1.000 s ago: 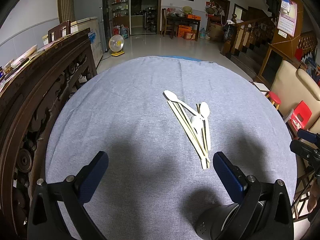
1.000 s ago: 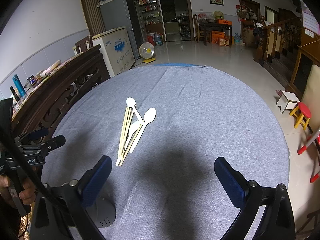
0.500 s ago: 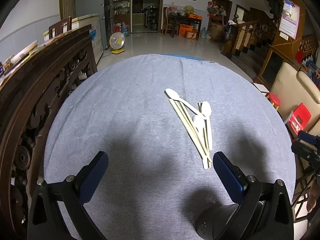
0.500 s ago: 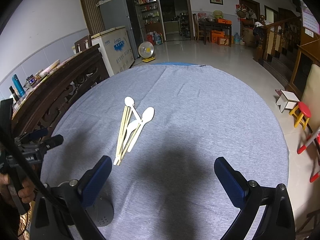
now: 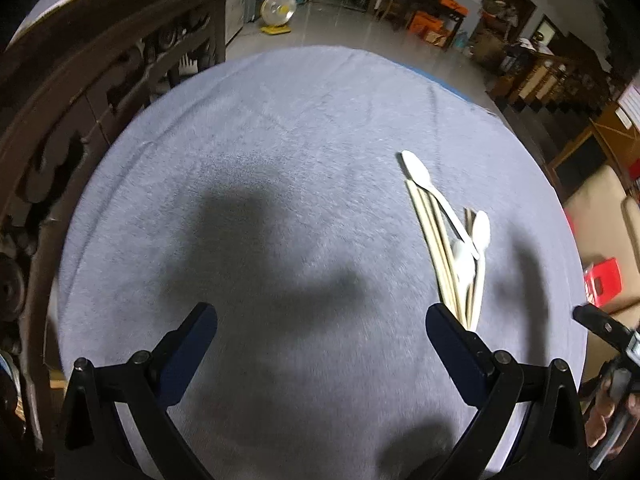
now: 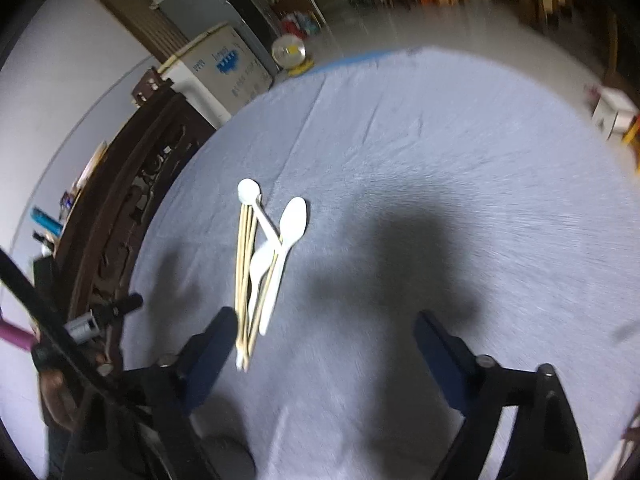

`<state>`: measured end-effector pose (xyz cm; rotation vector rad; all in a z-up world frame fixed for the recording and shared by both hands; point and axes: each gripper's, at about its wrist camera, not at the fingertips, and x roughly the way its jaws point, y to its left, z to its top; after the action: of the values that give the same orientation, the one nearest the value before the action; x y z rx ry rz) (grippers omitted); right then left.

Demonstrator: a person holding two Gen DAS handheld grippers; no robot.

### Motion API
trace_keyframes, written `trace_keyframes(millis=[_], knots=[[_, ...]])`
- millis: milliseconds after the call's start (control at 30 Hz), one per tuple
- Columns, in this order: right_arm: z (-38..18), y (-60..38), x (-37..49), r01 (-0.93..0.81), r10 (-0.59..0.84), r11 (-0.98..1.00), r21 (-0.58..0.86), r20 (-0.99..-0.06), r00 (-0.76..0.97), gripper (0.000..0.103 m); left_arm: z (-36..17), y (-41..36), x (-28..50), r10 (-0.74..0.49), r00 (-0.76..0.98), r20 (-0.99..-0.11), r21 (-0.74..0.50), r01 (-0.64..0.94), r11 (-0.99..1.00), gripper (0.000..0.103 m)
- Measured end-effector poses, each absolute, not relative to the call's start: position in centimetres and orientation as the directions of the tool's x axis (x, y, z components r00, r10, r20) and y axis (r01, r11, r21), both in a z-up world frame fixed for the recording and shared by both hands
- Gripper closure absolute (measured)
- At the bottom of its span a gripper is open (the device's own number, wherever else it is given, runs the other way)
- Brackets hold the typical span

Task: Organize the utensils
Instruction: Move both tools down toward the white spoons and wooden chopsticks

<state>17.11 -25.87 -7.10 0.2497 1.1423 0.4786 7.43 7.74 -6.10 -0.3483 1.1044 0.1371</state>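
Observation:
Three white plastic spoons lie crossed over several pale wooden chopsticks in a loose pile on the grey tablecloth. My left gripper is open and empty above the cloth, with the pile's near end just beyond its right finger. In the right wrist view the spoons and chopsticks lie ahead to the left. My right gripper is open and empty, its left finger beside the pile's near end.
A carved dark wooden cabinet stands close along the table's left side. The round table's edge drops off at the right, with a red stool below. A grey round object sits low at the front, mostly hidden.
Both grippers have moved forward and tilted down toward the table. The pile now sits close to the left gripper's right finger and the right gripper's left finger. The utensils have not moved.

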Motion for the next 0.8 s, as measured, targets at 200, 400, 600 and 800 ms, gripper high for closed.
trace_keyframes(millis=[200,400,600,800], knots=[[-10.6,-22.3,24.0,-0.207,0.515,0.855,0.475,-0.825,0.234,0.045,-7.3,8.4,10.3,-0.077,0.416,-0.906,-0.212,-0.290,0.933,0.000],[-12.4,-18.7,27.6,-0.227,0.519,0.848,0.478,-0.836,0.178,0.047,-7.8,8.8,12.6,-0.080,0.408,-0.909,-0.213,-0.292,0.932,0.000],[-13.2,-16.3,28.6,-0.251,0.494,0.857,0.450,-0.855,0.156,0.052,-7.8,8.7,15.0,-0.084,0.406,-0.910,-0.214,-0.286,0.934,0.000],[-14.2,-15.5,28.9,-0.254,0.480,0.862,0.440,-0.868,0.127,0.096,-7.6,7.9,17.0,-0.086,0.405,-0.910,-0.210,-0.272,0.939,0.000]])
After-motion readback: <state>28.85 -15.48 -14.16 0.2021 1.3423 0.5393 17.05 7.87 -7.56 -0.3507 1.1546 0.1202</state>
